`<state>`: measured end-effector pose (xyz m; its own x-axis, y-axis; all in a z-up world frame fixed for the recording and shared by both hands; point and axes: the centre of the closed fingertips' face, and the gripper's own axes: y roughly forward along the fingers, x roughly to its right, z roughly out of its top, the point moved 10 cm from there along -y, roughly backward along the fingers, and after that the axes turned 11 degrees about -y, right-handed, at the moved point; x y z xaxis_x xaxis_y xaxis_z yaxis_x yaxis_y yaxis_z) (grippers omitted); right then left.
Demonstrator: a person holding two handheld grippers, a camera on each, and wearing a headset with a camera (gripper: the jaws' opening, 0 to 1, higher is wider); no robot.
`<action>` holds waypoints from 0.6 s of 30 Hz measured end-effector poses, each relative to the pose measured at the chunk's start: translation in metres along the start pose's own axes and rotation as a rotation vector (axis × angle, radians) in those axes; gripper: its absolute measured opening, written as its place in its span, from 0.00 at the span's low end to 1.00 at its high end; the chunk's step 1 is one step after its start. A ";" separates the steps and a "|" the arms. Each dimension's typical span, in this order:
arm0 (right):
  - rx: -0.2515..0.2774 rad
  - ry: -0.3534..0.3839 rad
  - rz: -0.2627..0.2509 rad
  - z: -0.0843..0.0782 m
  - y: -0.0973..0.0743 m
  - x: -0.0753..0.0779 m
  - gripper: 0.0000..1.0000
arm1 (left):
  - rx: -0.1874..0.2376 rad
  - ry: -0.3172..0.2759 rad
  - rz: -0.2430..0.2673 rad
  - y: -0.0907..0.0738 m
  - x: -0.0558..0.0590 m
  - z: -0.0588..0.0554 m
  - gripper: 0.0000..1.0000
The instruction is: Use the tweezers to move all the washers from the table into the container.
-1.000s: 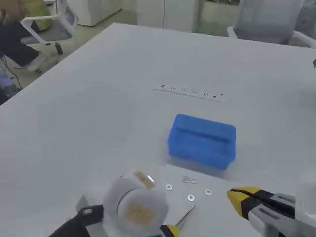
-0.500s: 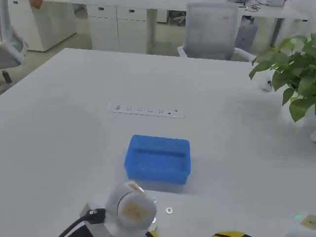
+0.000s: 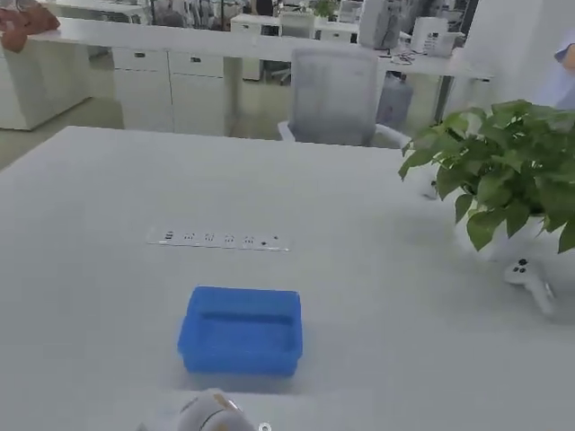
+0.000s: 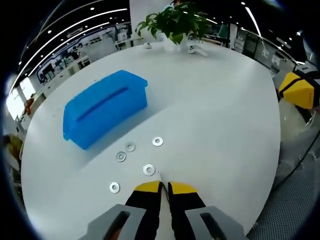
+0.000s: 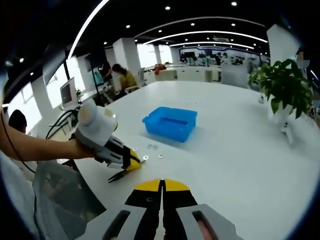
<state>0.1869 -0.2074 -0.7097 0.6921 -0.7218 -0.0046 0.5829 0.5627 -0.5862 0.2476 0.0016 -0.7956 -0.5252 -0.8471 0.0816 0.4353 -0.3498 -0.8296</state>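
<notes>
Several small metal washers (image 4: 149, 169) lie loose on the white table (image 4: 220, 125), in front of the blue container (image 4: 102, 107). My left gripper (image 4: 165, 186) is shut on thin tweezers (image 4: 159, 175), whose tip hovers just beside the nearest washer. In the right gripper view a hand holds the left gripper (image 5: 131, 162) low over the washers (image 5: 148, 146), with the tweezers (image 5: 119, 175) jutting from it. My right gripper (image 5: 162, 186) hangs back from the table edge, jaws together with nothing between them. The container (image 3: 241, 330) sits open-topped near the table's front.
A power strip (image 3: 220, 240) is set into the table behind the container. A potted plant (image 3: 503, 171) and a white controller (image 3: 530, 278) stand at the right. An office chair (image 3: 334, 94) is at the far edge. Another person (image 5: 122, 77) sits far off.
The head camera has tilted up, so the washers and both grippers have slid off the bottom of the head view. Nothing on the table has visibly moved.
</notes>
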 end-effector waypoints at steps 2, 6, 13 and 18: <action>0.002 0.007 -0.006 0.000 -0.001 0.001 0.00 | -0.002 0.014 -0.003 0.000 0.000 0.000 0.02; 0.014 0.016 -0.015 0.002 -0.005 0.003 0.00 | 0.000 0.060 0.014 0.001 0.001 0.000 0.00; 0.041 0.004 -0.028 0.008 -0.009 0.001 0.00 | 0.006 0.097 -0.002 -0.009 0.002 0.007 0.00; 0.046 -0.022 -0.003 0.007 -0.008 -0.008 0.00 | 0.071 0.082 -0.017 -0.041 -0.001 0.021 0.00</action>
<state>0.1797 -0.2030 -0.6989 0.6997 -0.7142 0.0153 0.6031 0.5792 -0.5484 0.2458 0.0080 -0.7502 -0.5898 -0.8062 0.0471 0.4750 -0.3935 -0.7871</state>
